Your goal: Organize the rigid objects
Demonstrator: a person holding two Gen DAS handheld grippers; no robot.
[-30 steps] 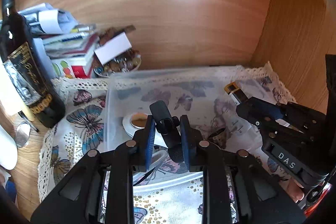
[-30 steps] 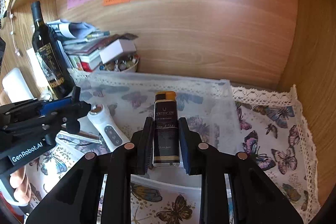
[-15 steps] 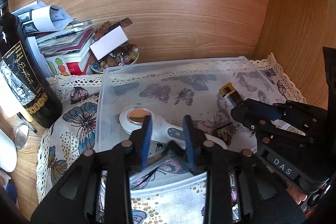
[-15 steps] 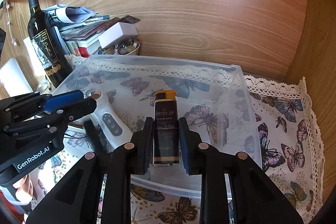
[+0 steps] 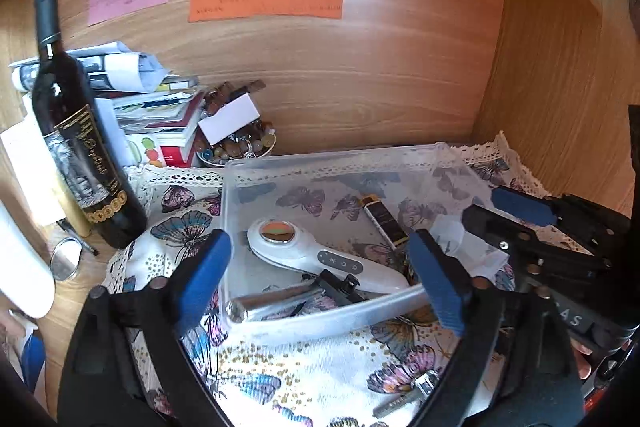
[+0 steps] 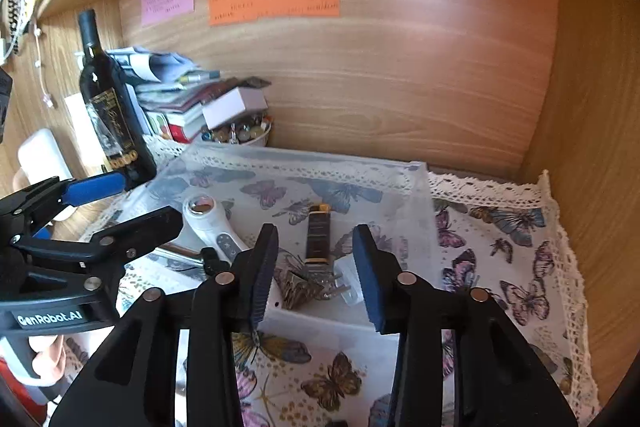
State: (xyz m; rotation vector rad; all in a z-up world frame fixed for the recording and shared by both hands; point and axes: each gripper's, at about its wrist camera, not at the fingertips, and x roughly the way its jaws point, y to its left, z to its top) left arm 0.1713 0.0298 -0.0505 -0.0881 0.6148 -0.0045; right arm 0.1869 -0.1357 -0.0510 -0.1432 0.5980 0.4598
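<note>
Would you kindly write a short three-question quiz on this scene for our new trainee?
1. True or false: the black lighter lies inside the clear bin.
2. Which stands left of the bin? A) wine bottle B) kettle C) lamp
3. Fill in: the white device in the bin has a round ___ head.

Key
1. True. It lies flat on the bin floor; the right gripper has jaws opening, with nothing between them.
2. A.
3. Orange. The left gripper is also opening and holds nothing.
</note>
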